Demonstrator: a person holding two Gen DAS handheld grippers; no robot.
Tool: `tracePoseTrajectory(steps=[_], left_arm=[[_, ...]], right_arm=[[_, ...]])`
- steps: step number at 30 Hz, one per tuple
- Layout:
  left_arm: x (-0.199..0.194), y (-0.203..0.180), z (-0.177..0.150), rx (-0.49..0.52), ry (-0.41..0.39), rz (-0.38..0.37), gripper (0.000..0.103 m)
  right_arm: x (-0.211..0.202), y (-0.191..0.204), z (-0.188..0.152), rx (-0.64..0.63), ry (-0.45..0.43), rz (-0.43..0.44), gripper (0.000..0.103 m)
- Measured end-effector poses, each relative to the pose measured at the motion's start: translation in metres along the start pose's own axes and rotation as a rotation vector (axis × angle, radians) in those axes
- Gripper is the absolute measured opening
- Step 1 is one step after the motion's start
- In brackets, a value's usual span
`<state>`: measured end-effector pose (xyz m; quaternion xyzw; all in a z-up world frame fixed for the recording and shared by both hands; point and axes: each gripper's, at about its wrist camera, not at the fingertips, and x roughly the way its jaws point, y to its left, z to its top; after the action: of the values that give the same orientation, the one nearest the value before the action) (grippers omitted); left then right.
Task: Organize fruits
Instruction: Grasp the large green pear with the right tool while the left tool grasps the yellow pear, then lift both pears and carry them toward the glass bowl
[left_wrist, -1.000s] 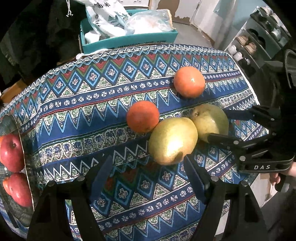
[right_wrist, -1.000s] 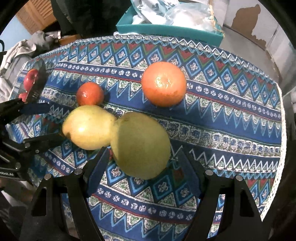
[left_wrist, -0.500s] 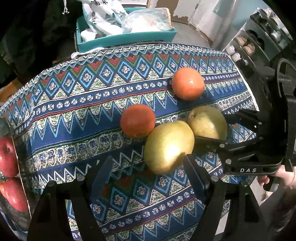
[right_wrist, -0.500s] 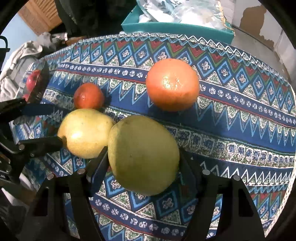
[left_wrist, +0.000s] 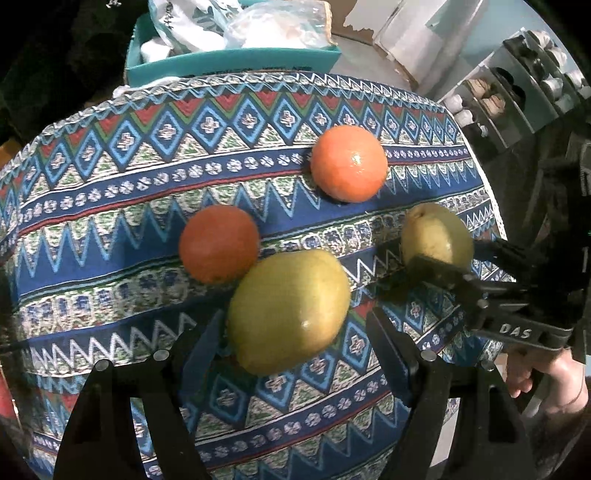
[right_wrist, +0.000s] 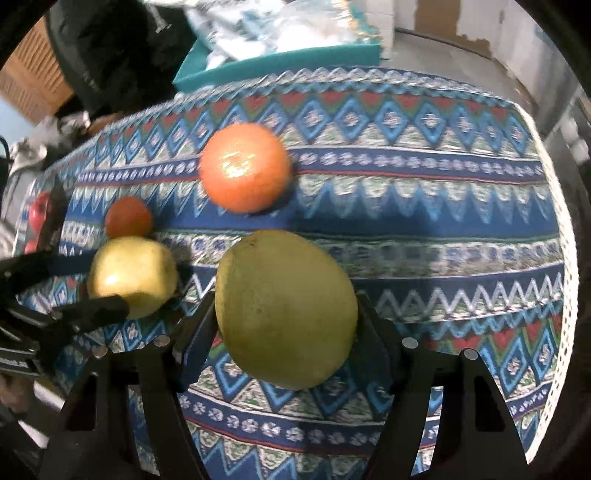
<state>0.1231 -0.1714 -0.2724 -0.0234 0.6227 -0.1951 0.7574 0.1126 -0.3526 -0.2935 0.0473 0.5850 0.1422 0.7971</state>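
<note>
Right hand-held gripper (right_wrist: 284, 325) closed around a big green-yellow pear (right_wrist: 286, 308), one finger pressed on each side. Left hand-held gripper (left_wrist: 295, 332) wide open around a second yellow pear (left_wrist: 290, 310), fingers on both sides but not squeezing. Second pear resting on the worktop (left_wrist: 110, 229), touching a small orange (left_wrist: 218, 243). Bigger orange (left_wrist: 348, 162) farther back, apart from the others. Worktop covered with a blue zigzag cloth (right_wrist: 443, 229). Far off at the left edge of the right wrist view, red apples (right_wrist: 40, 210) in a shiny tray (right_wrist: 55, 218). Behind the worktop, a teal box (left_wrist: 229, 61) stuffed with plastic bags (left_wrist: 273, 26). Off to the right, a shelf rack (left_wrist: 517, 74) with small things, too blurry to name.
</note>
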Motion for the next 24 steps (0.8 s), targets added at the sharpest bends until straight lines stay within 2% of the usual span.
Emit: tracePoseTrajectory(steps=[9,16,19,20,24], left_arm=[[0.019,-0.017,0.008,0.020,0.011,0.070,0.083],[0.037,-0.017,0.013,-0.004,0.036,0.085,0.083],[0.039,-0.021,0.011,0.016,0.030,0.121,0.078],[0.040,-0.023,0.011,0.025,0.030,0.132,0.072],[0.040,-0.025,0.012,0.033,0.018,0.118,0.072]], right_arm=[[-0.015,-0.019,-0.001,0.044,-0.037,-0.010,0.072],[-0.015,-0.018,0.000,0.046,-0.043,-0.004,0.072],[-0.012,-0.017,0.001,0.053,-0.037,-0.008,0.072],[-0.012,-0.017,0.001,0.055,-0.034,-0.011,0.072],[-0.012,-0.015,0.003,0.052,-0.043,-0.012,0.072]])
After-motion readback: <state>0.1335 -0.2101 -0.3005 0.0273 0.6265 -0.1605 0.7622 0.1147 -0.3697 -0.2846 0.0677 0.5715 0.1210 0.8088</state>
